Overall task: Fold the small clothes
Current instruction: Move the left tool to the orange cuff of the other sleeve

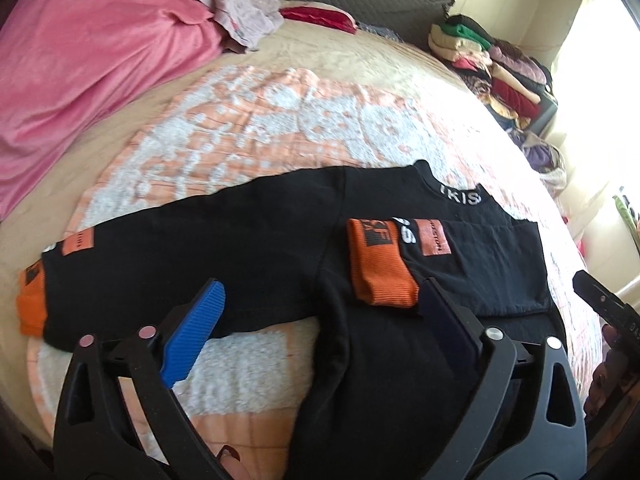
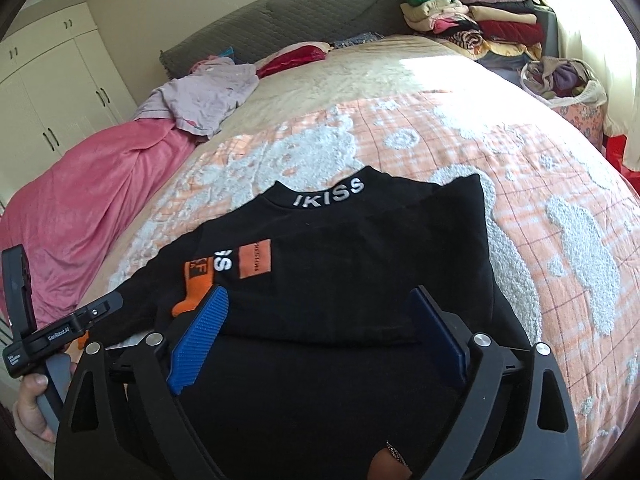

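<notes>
A small black sweatshirt [image 1: 248,240] with "IKISS" on its collar [image 2: 328,192] lies flat on the bedspread. One sleeve stretches out to the left and ends in an orange cuff [image 1: 30,304]. The other sleeve is folded across the chest, its orange cuff [image 1: 380,268] lying on the body. My left gripper [image 1: 322,286] hovers open over the shirt's lower part, with nothing between its blue pads [image 1: 192,332]. My right gripper [image 2: 320,292] is open too, above the folded side of the shirt [image 2: 360,272], and holds nothing.
A pink blanket [image 1: 88,68] is bunched at the left of the bed, with a lilac garment [image 2: 200,96] on it. Folded clothes [image 2: 472,16] are stacked by the grey headboard [image 2: 280,24]. A bag of clothes [image 2: 564,80] sits at the bed's right edge. White wardrobes [image 2: 48,92] stand at the left.
</notes>
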Available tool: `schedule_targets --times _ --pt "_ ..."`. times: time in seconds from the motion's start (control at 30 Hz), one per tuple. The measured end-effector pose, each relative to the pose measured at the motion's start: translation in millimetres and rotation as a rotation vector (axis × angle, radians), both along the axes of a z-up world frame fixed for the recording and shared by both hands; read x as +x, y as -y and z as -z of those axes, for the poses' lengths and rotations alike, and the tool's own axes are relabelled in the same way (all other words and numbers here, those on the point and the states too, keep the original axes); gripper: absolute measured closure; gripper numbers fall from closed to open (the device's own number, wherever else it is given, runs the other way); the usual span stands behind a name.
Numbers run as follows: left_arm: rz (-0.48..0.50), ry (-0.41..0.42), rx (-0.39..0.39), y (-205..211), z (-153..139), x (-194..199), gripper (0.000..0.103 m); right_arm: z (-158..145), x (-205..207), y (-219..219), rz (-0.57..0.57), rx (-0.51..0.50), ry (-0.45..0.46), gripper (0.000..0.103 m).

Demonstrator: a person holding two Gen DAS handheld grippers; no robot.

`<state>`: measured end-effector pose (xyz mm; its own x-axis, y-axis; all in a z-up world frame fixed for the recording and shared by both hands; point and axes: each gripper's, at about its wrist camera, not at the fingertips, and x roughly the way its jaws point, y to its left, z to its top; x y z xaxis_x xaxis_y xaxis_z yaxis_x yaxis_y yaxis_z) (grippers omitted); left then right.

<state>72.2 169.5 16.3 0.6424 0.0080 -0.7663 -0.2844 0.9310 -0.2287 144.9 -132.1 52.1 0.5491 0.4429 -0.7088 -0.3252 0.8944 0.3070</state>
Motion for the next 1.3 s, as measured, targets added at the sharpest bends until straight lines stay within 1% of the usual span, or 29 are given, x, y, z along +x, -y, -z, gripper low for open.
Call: schedule_targets --times 0.27,0.5,0.67,0.83,1.03,1.3 --pt "-0.086 -0.008 -0.016 -31.8 2.9 -30.6 0.011 -24.3 -7.9 -34.5 -0.075 0.018 0.043 0.009" --pt "-0.174 -0.009 -0.030 -64.4 5.2 -58.5 0.011 -36.5 -12.5 -74.2 -0.155 0.017 0.065 0.009" --pt "-0.209 -0.016 -0.038 -80.5 7.2 -72.4 0.010 -42.1 -18.4 -104.0 -0.214 0.003 0.084 0.009" --pt "-0.257 -0.028 -0.056 -99.3 12.0 -86.1 0.010 -41.2 -26.7 -132.0 -0.271 -0.004 0.084 0.008" --pt "-0.298 -0.036 -0.127 -120.5 21.5 -105.5 0.010 -34.0 -38.7 -159.4 -0.330 -0.015 0.069 0.008" --pt "-0.338 -0.057 -0.190 -141.9 36.7 -129.4 0.010 -28.1 -57.0 -184.4 -0.395 -0.021 0.068 0.008"
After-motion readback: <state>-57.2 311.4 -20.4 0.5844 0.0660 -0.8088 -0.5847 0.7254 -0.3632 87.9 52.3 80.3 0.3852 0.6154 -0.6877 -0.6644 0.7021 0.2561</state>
